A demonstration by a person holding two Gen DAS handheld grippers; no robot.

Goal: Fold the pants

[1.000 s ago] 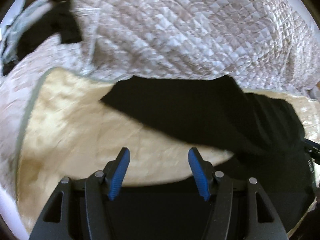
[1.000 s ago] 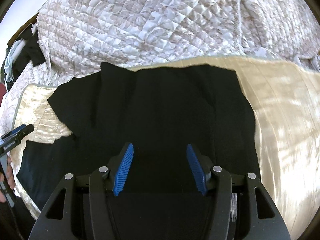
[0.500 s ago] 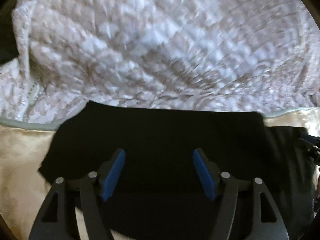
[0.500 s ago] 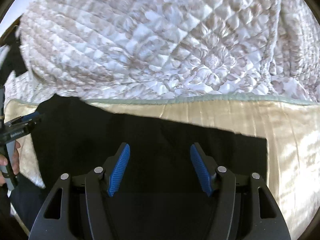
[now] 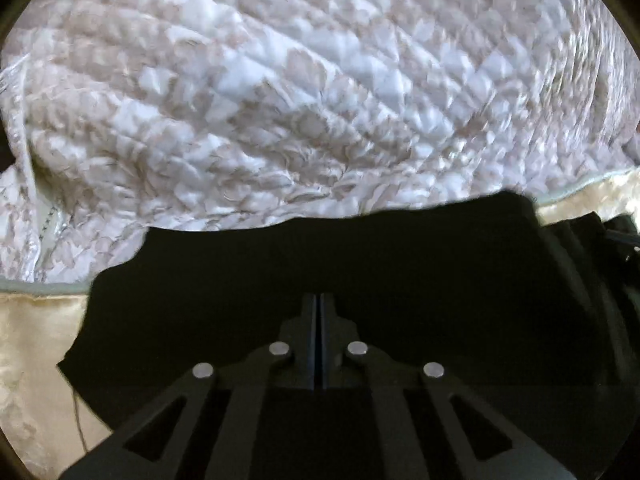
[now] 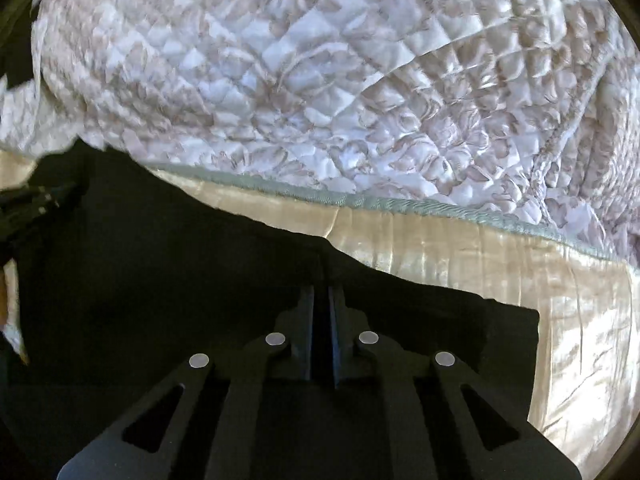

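Note:
The black pants point(image 5: 360, 264) lie flat on a cream satin sheet and fill the lower half of both views point(image 6: 180, 272). My left gripper point(image 5: 320, 300) is shut, its jaws pressed together on the black fabric. My right gripper point(image 6: 320, 296) is shut on the pants too, near their far edge, with a narrow strip of cloth between the jaws. The other gripper shows dimly at the right edge of the left wrist view point(image 5: 624, 240) and at the left edge of the right wrist view point(image 6: 36, 200).
A rumpled quilted floral bedspread point(image 5: 300, 100) rises behind the pants in both views point(image 6: 340, 80). The cream satin sheet point(image 6: 560, 320), with a grey-green piped edge point(image 6: 400, 202), lies to the right; it also shows at the lower left of the left wrist view point(image 5: 32, 352).
Both grippers have gone from open to shut on the pants. Both have moved forward and lower, so the far edge of the pants and the quilt now sit closer.

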